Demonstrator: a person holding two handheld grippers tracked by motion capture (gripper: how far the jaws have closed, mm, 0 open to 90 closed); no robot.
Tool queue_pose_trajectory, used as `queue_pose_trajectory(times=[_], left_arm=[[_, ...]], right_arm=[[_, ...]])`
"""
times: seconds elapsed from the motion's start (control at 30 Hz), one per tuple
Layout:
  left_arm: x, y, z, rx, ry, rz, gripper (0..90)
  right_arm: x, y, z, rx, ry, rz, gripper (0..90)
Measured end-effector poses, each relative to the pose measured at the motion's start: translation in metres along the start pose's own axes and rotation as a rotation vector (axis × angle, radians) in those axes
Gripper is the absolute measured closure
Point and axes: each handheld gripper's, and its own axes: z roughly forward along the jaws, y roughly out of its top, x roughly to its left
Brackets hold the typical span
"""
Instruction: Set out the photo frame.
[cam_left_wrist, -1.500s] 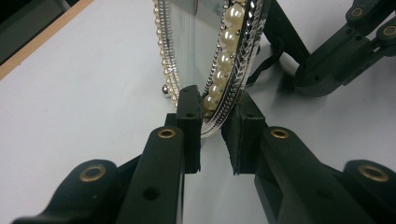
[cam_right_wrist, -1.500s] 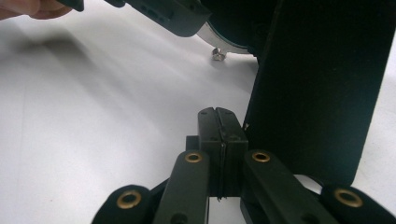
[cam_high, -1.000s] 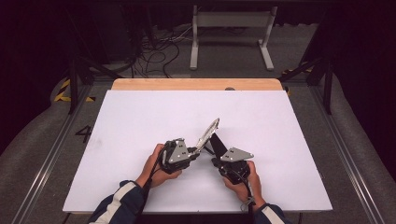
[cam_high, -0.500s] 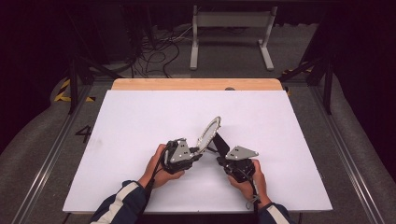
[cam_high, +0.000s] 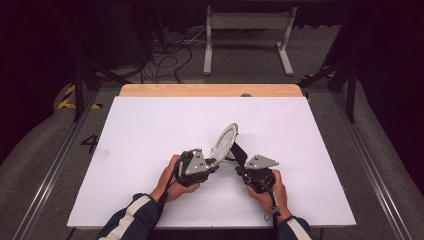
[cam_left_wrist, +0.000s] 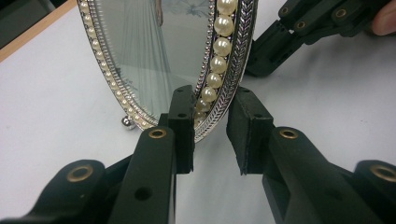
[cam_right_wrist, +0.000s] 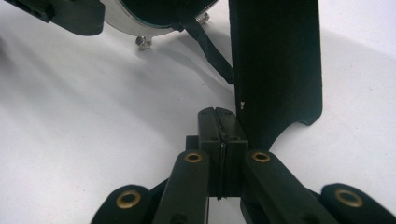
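Pearl-rimmed oval frame (cam_left_wrist: 224, 70) stands tilted between parted left gripper (cam_left_wrist: 210, 135) fingers; right gripper (cam_right_wrist: 222, 135) fingers together beside the easel stand (cam_right_wrist: 275, 60) (a nudge could topple it).

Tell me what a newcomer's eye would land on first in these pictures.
First, the oval pearl-trimmed frame standing tilted near the middle of the white table, its rim between the open jaws of the left gripper. Next, its black back stand, just beyond the shut right gripper. Two hands hold the grippers at the table's near edge.
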Motion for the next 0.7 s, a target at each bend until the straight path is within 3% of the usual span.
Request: queue_pose_trajectory(times=[0.7], left_arm=[[-0.003,0.005,0.008,-0.011,-0.018,-0.003,72.6]], right_arm=[[-0.017,0.001,0.004,-0.001,-0.029,0.020,90.0]])
